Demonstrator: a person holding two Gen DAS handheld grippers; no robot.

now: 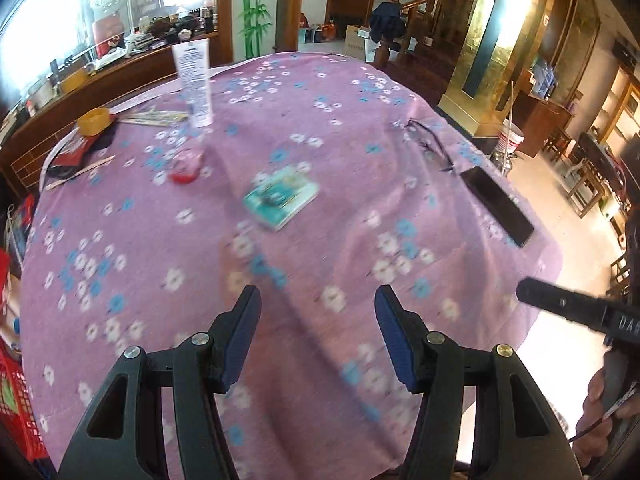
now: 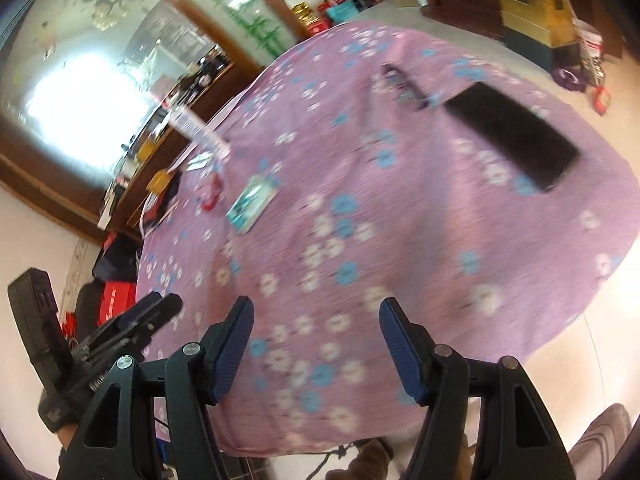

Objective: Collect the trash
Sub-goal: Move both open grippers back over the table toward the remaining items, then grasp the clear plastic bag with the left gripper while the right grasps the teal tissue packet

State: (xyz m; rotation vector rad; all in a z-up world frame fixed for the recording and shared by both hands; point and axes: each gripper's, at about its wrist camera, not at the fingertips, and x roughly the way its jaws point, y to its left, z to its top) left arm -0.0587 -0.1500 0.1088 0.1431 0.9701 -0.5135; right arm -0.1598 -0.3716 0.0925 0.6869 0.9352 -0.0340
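Observation:
A round table under a purple flowered cloth (image 1: 132,264) holds the litter. A crumpled clear and red wrapper (image 1: 186,168) lies left of centre, with a teal packet (image 1: 280,200) to its right. At the far left edge are a dark red wrapper (image 1: 74,152) and thin wooden sticks (image 1: 80,168). My left gripper (image 1: 316,308) hovers open over the near cloth, nothing between its fingers. My right gripper (image 2: 316,320) is also open and empty above the near edge. The right wrist view shows the teal packet (image 2: 252,202) and the red wrapper (image 2: 210,196) far ahead on the left.
A white tube (image 1: 194,84) stands upright at the back left, next to a yellow roll (image 1: 94,120). Glasses (image 1: 430,144) and a black phone (image 1: 496,204) lie on the right side. A red crate (image 1: 16,396) sits on the floor at left. A hand (image 1: 600,412) shows at the right.

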